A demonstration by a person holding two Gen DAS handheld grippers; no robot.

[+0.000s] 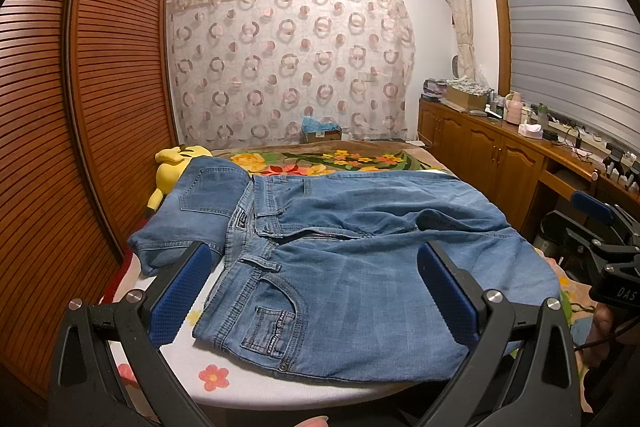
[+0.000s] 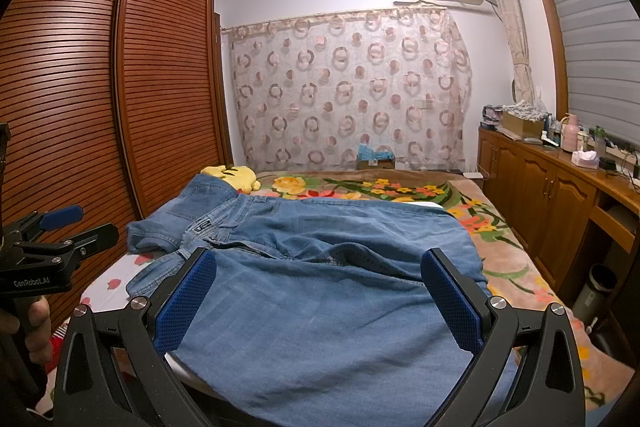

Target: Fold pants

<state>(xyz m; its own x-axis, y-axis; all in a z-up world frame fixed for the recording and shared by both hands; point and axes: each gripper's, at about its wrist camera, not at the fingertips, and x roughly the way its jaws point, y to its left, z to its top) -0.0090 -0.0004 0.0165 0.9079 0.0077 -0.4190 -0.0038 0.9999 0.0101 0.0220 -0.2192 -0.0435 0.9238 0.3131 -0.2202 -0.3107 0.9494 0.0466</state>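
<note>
While the pair of faded blue denim pants (image 1: pixel 340 247) lies spread across the near edge of the bed (image 1: pixel 224 383), its waistband toward the left edge and its legs running to the right, both tongs hang above it with nothing between their pads. The left gripper (image 1: pixel 316 291) stands wide, its blue pads over the front pocket and hip. The right gripper (image 2: pixel 320 303) stands just as wide over the leg fabric. A yellow plush toy (image 1: pixel 176 163) rests at the bed's far left corner, beside the slatted brown wooden wardrobe (image 1: pixel 80 107).
</note>
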